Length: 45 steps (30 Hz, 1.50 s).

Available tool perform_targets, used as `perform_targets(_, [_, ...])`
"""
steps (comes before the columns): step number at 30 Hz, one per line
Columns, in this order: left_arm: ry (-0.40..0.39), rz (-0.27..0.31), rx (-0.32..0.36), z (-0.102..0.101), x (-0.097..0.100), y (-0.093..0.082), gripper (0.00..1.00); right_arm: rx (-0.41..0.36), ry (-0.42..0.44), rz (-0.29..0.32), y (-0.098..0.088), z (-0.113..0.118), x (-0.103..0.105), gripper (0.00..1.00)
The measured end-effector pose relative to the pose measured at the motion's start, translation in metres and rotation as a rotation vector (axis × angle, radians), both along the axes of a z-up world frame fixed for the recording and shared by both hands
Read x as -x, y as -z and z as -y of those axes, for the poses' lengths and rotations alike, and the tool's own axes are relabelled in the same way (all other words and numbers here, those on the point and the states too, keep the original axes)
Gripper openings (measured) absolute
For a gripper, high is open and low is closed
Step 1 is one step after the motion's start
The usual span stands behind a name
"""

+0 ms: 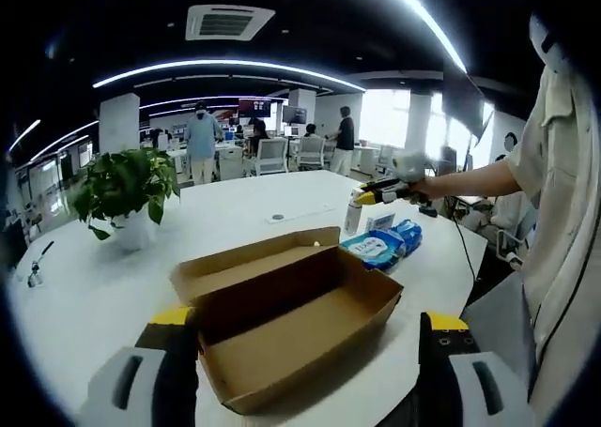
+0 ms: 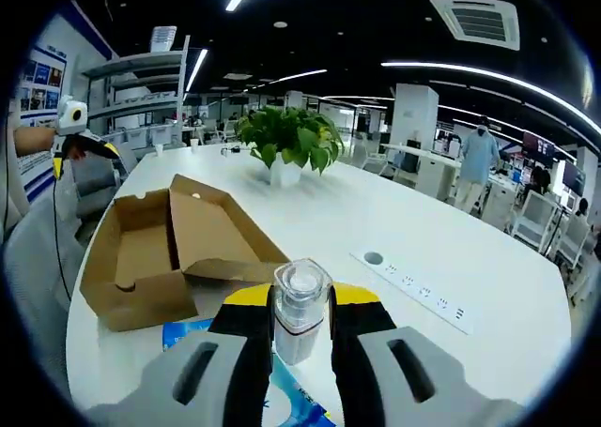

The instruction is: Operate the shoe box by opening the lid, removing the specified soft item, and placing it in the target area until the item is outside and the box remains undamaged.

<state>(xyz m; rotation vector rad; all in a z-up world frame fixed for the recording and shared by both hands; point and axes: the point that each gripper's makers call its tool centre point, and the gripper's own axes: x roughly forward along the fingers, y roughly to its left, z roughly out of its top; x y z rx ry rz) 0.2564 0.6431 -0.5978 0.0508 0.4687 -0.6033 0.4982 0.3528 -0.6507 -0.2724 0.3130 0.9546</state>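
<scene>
Plant: potted, toward the far left edge of the counter, well apart from the box.
Left gripper: jaws spread wide and holding nothing, hovering over the near edge of the counter with the shoe box between their tips in the left gripper view.
Shoe box: lid already folded back, interior looks bare — no soft item visible inside.
Blue packs: soft-looking, lying just beside the box's right end, near the right corner of the counter; likely the item, though not certain.
Bottle: clear, capped, upright between the right gripper's jaws.
Right gripper: jaws closed around the bottle, above the blue packs.
Risk — bottle: thin, slick wall; a loose pinch could let it tip or drop onto the packs or box flap.
Risk — box: light open cardboard; a jaw catching the wall or lid could crease, tear or slide it off the near edge.
</scene>
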Motion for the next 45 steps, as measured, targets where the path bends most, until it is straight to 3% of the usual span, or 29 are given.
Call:
perform_targets(17, [-0.011,-0.055,-0.031,0.0,0.005,0.022,0.97,0.048,0.004,-0.044,0.034,-0.001,0.003,0.2])
perform_targets(25, [-0.005,-0.075,-0.038,0.003,0.006,0.031,0.97,0.042,-0.004,-0.039,0.031,-0.001,0.004,0.2])
perform_targets(45, [-0.004,-0.075,-0.048,0.002,0.007,0.031,0.96,0.094,-0.037,-0.017,0.031,-0.001,0.007,0.2])
